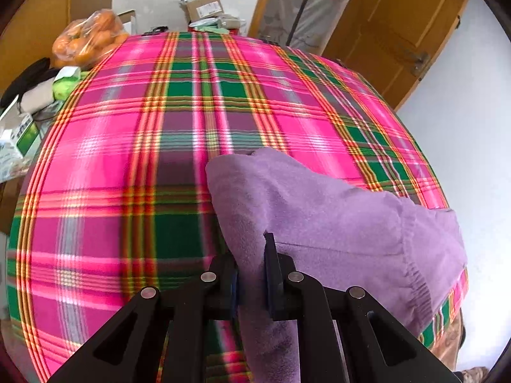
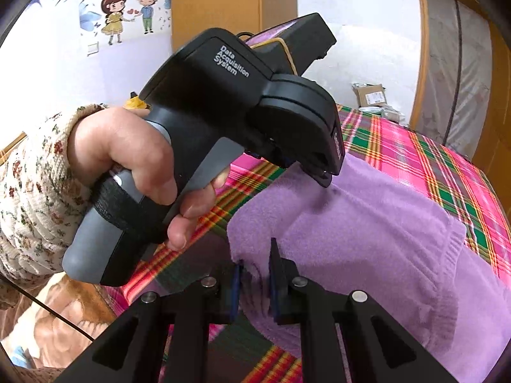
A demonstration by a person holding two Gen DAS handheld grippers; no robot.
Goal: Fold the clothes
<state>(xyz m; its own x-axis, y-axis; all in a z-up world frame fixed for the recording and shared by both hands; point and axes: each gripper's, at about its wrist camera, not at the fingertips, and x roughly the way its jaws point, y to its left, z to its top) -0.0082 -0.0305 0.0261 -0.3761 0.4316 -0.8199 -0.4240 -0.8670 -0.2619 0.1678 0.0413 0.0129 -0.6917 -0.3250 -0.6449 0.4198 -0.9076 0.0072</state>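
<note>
A purple fleece garment (image 1: 335,223) lies on the pink and green plaid blanket (image 1: 127,159), folded over with a ribbed hem toward the right edge. My left gripper (image 1: 250,257) is shut on a bunched fold of it at the near side. In the right wrist view the garment (image 2: 367,239) spreads to the right. My right gripper (image 2: 255,269) is shut on its near left edge. A hand in a floral sleeve (image 2: 121,156) holds the left gripper (image 2: 324,177), whose tip presses into the cloth farther back.
A bag of oranges (image 1: 87,36) and small boxes (image 1: 19,134) sit past the blanket's left edge. A cardboard box (image 1: 204,8) stands at the far end and a wooden door (image 1: 399,16) at the right. A brown floral cover (image 2: 48,312) lies below the blanket's near edge.
</note>
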